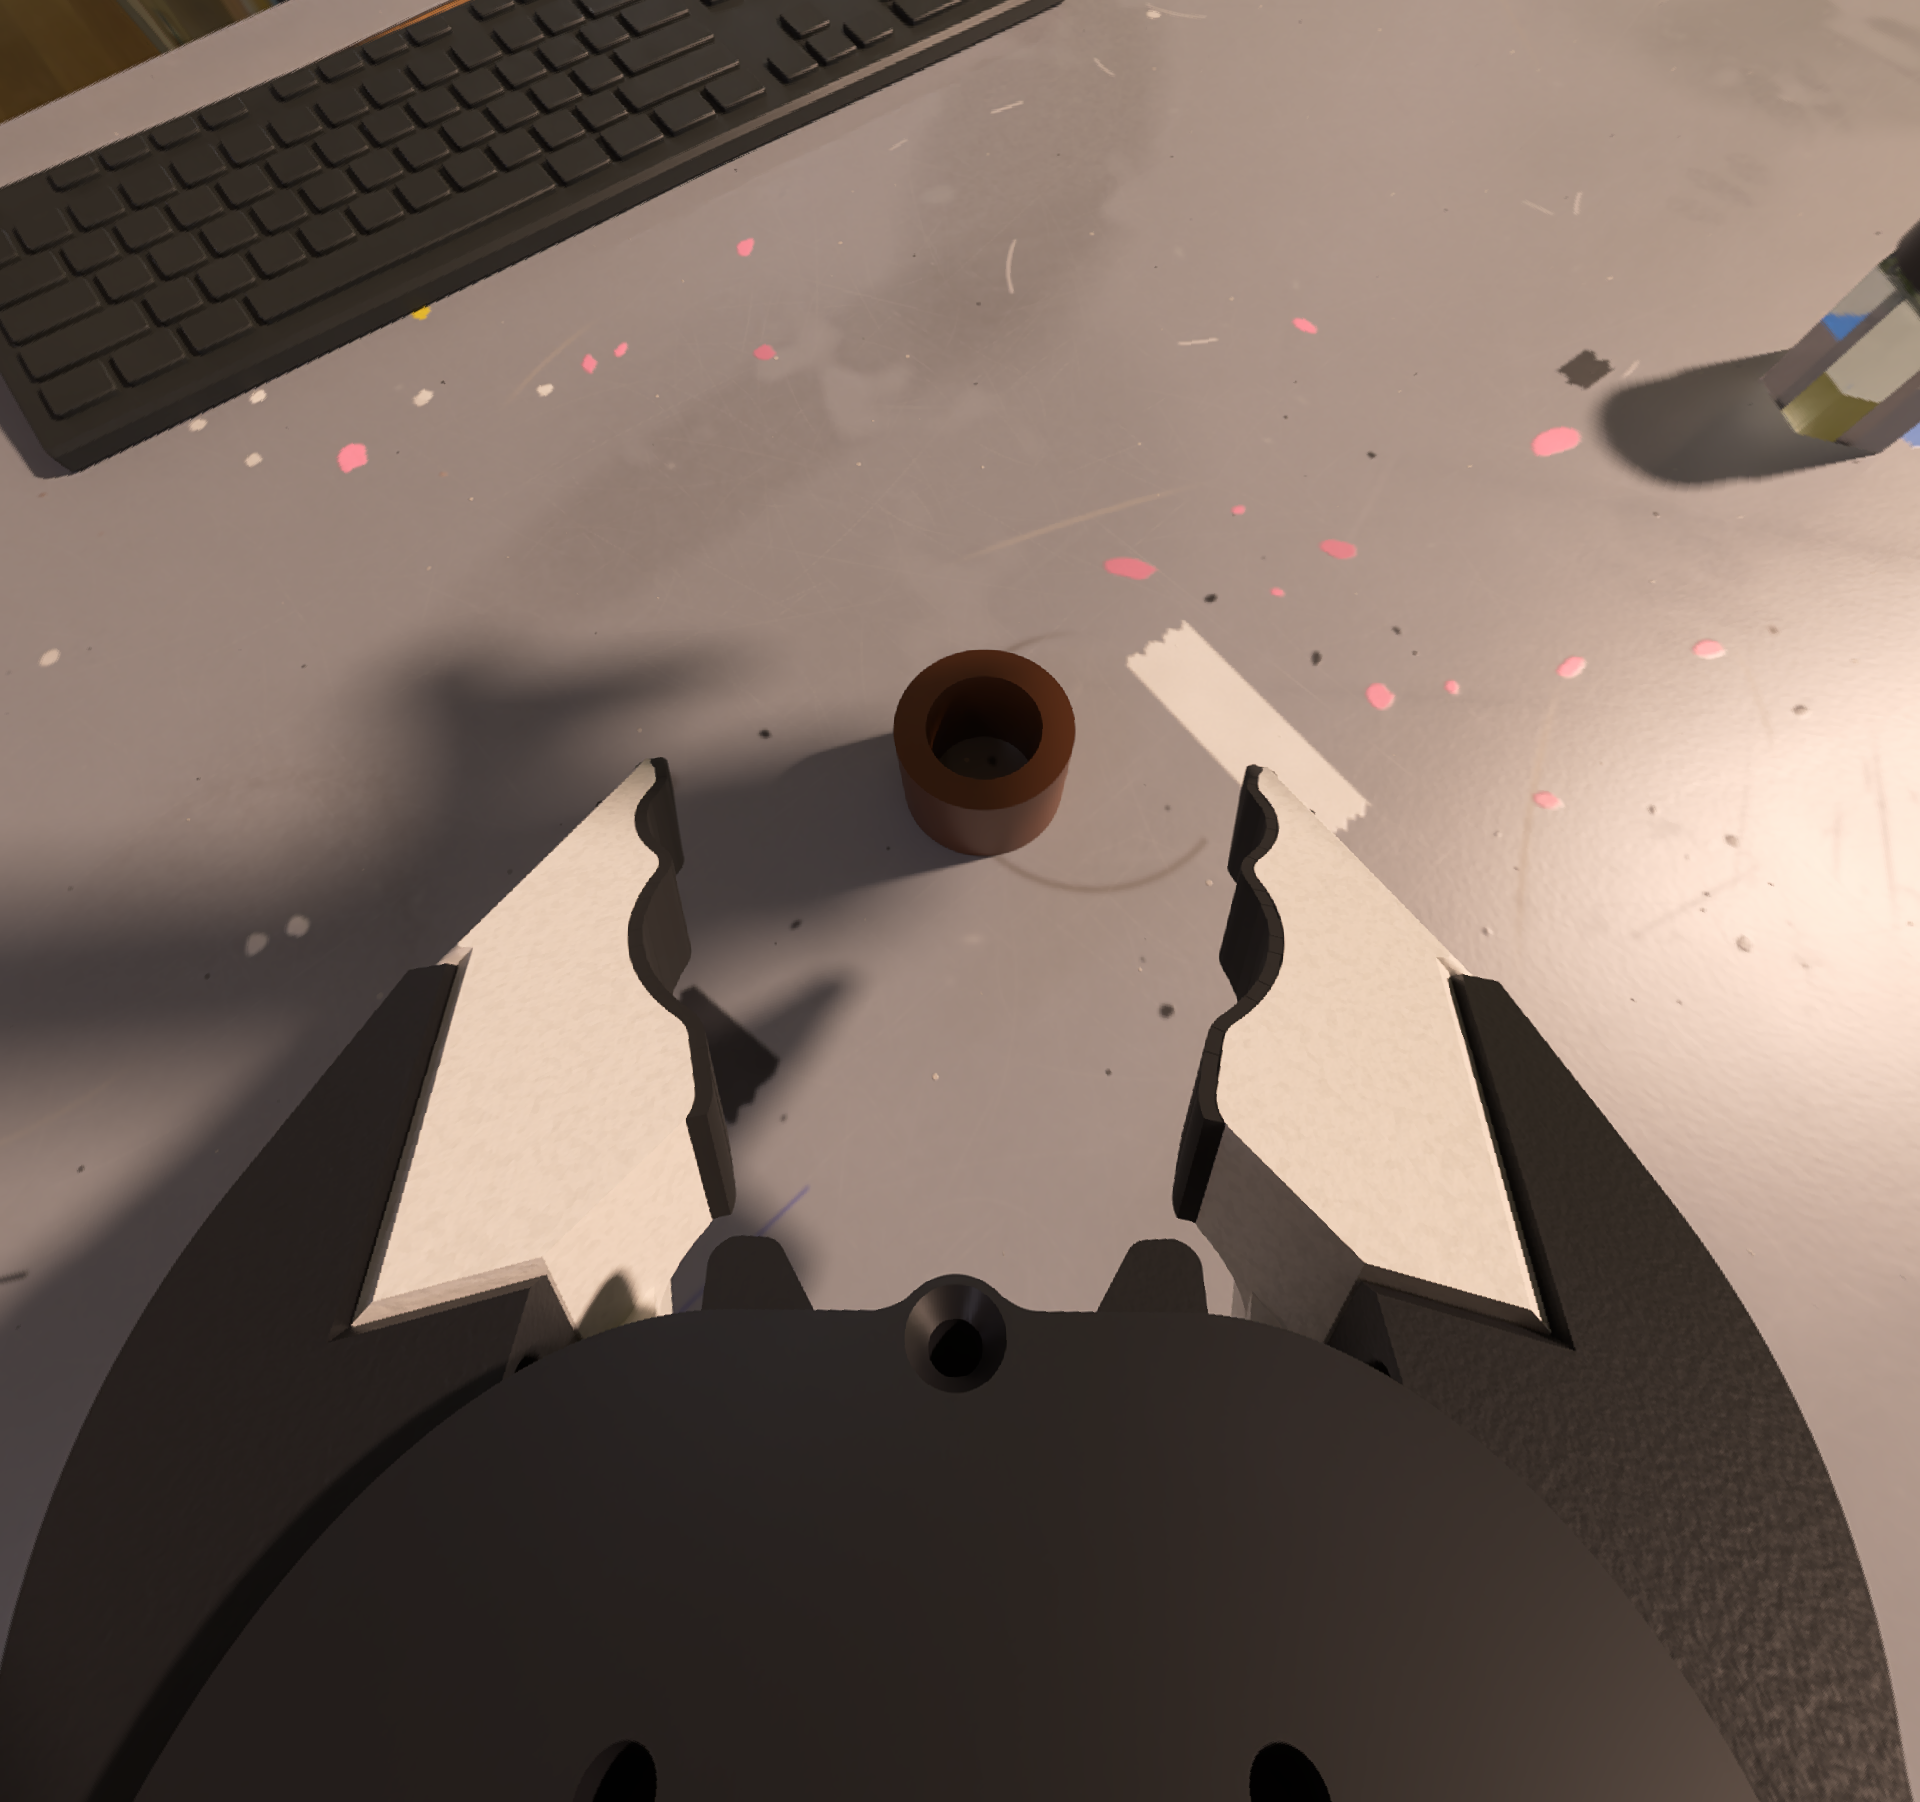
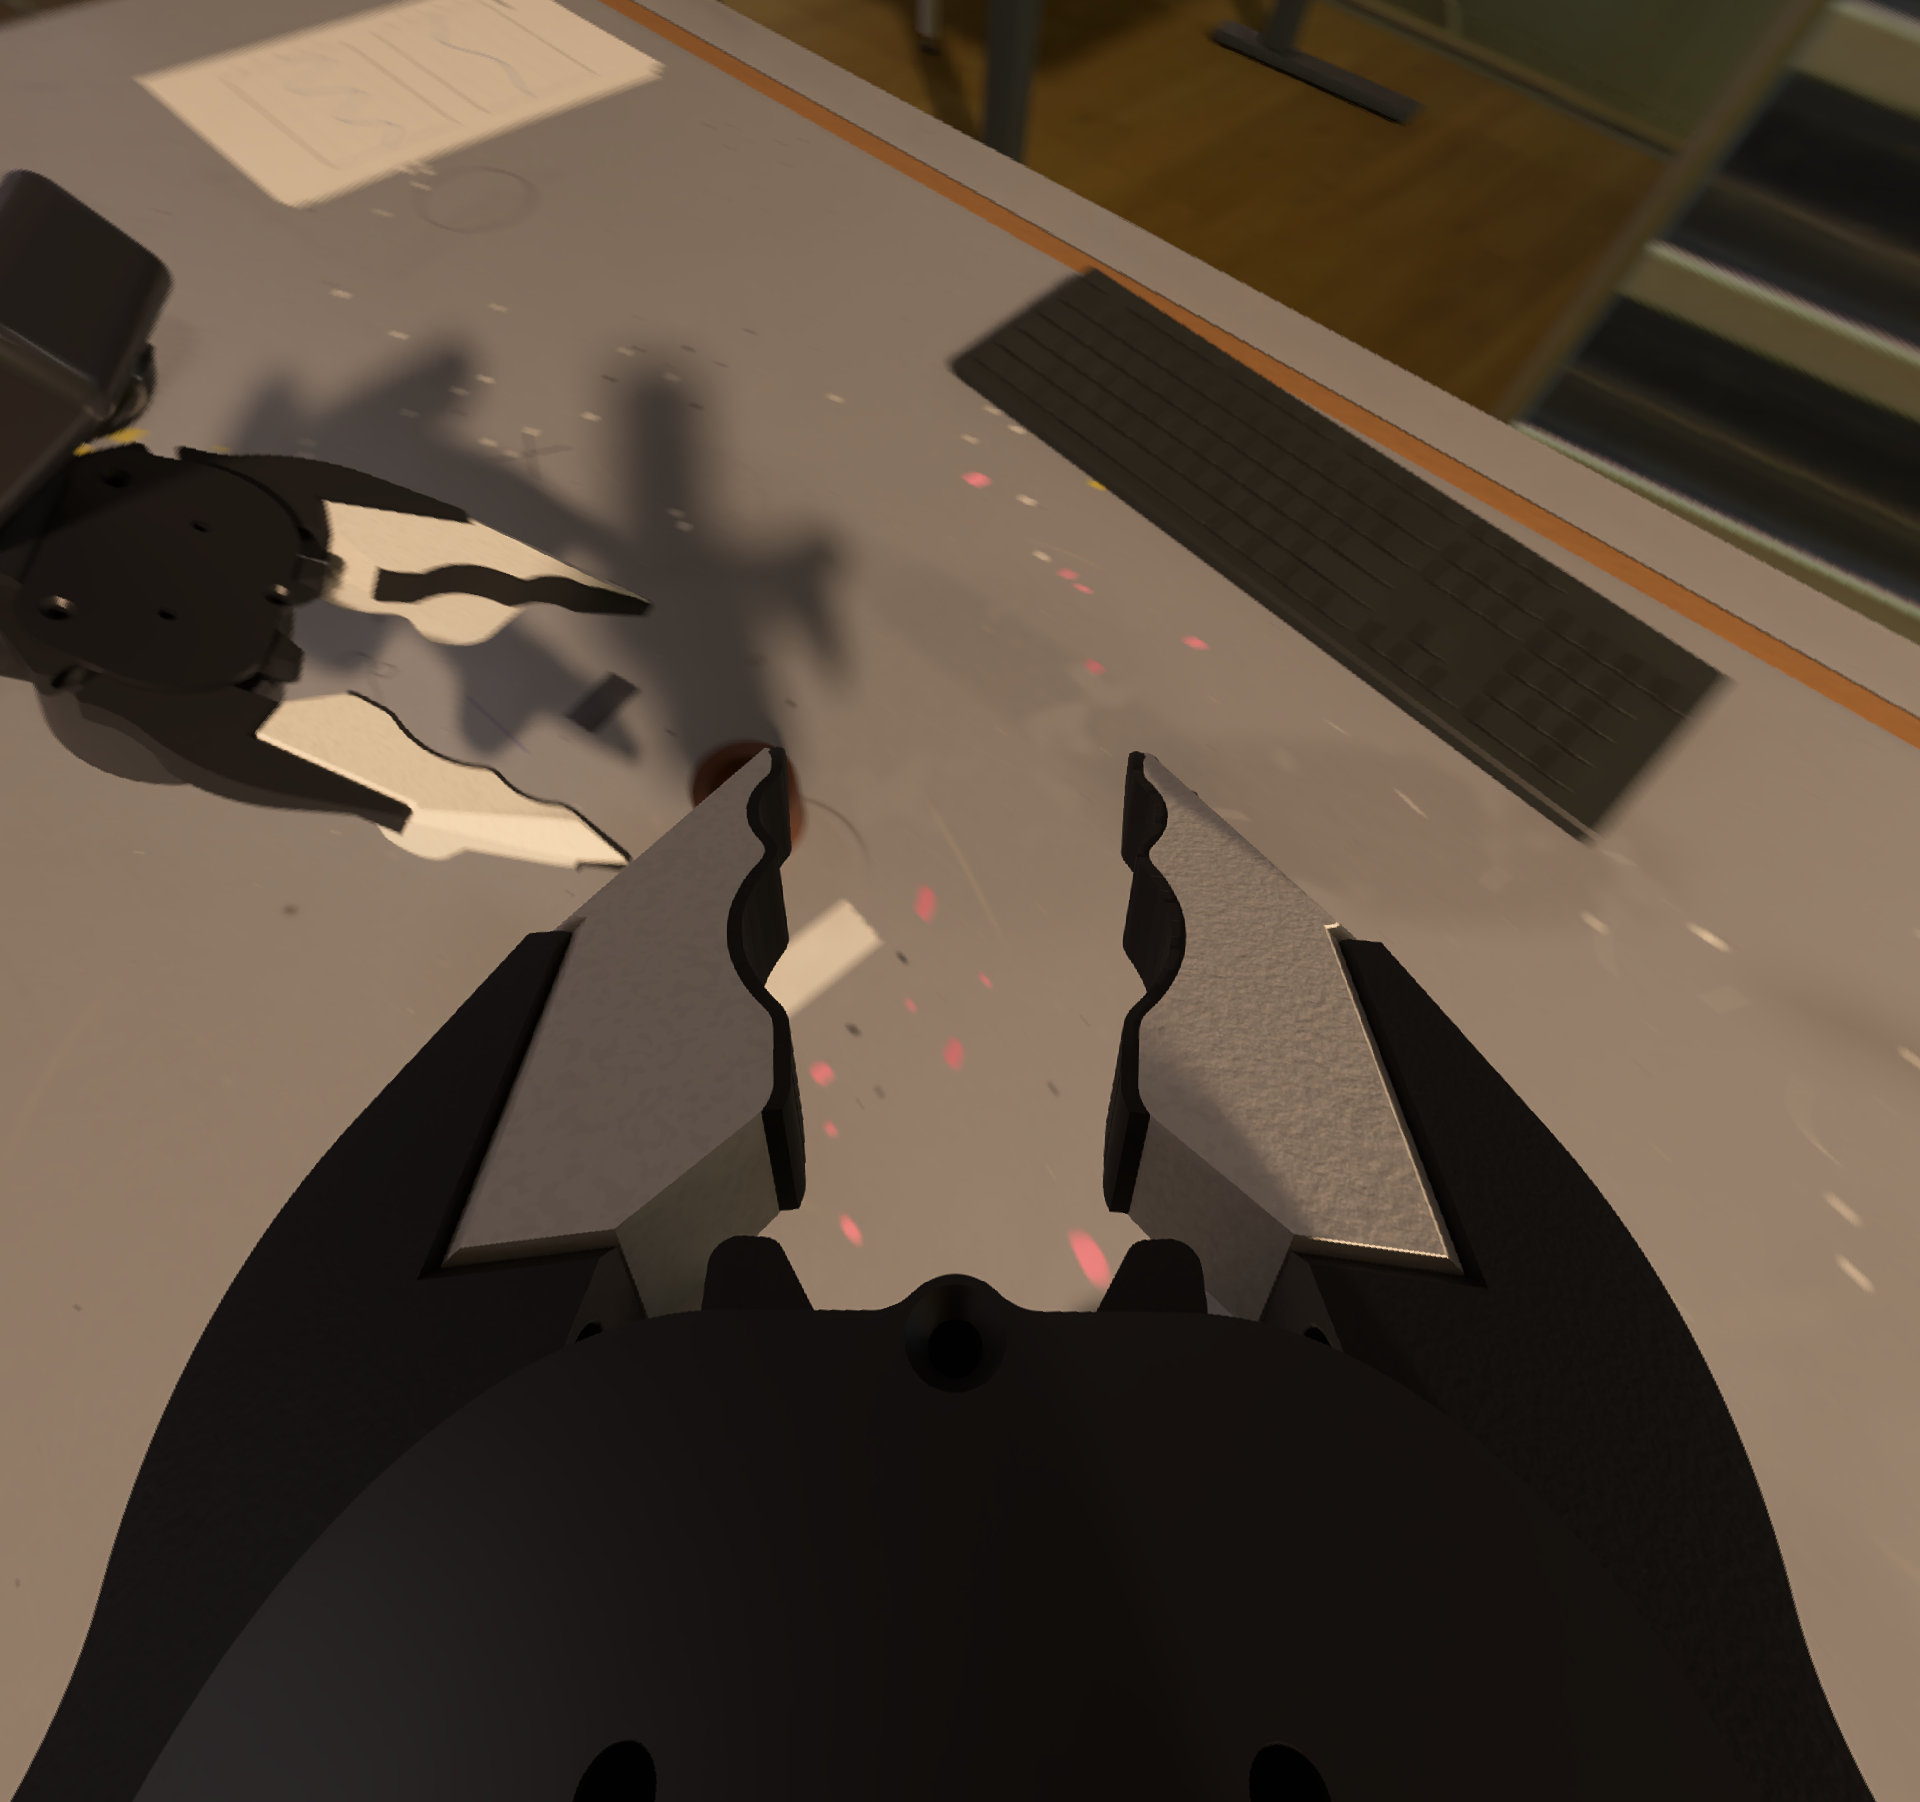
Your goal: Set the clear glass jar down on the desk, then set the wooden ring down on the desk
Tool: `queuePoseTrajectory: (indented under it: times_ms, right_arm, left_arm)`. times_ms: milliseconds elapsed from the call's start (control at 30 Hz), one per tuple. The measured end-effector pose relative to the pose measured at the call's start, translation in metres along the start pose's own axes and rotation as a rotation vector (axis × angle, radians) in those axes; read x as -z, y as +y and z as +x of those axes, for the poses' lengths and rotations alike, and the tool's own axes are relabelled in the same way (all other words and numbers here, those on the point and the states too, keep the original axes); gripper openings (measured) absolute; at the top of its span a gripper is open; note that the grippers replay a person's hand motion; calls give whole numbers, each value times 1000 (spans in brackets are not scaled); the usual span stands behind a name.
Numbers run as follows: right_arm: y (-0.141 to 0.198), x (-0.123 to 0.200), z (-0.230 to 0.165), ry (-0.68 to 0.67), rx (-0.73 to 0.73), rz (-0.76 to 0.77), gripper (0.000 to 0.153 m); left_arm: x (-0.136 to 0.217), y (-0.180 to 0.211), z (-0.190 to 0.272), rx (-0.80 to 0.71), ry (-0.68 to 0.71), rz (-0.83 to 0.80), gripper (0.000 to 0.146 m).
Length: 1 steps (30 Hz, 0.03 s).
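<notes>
The brown wooden ring [image 1: 984, 750] stands on the grey desk [image 1: 1143, 298], just beyond my left gripper's tips. My left gripper [image 1: 954, 770] is open and empty, above the desk. The clear glass jar [image 1: 1860, 381] stands on the desk at the far right edge of the left wrist view. My right gripper [image 2: 956, 758] is open and empty, above the desk [image 2: 312, 1025]. In the right wrist view the ring [image 2: 719, 771] is mostly hidden behind one finger, and the left gripper [image 2: 634, 732] shows open at the left. The jar is not in this view.
A black keyboard [image 1: 468, 163] lies along the desk's far edge and also shows in the right wrist view [image 2: 1340, 547]. A white tape strip [image 1: 1247, 724] is stuck next to the ring. A sheet of paper [image 2: 405, 79] lies at the far corner. The floor lies beyond the desk's edge.
</notes>
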State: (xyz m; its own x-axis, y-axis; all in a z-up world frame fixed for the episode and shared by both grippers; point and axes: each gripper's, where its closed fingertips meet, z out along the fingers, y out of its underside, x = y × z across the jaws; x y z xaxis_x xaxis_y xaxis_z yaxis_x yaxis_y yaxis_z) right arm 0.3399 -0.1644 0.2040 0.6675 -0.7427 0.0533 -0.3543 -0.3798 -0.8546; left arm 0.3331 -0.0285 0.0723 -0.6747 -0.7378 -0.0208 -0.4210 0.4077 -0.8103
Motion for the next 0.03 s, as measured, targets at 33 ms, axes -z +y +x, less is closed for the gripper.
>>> queuePoseTrajectory:
  times_ms: [33]
  right_arm:
    - [-3,-13,-9,-42,4,13,65]
  left_arm:
    - [3,0,0,4,4,-1,108]
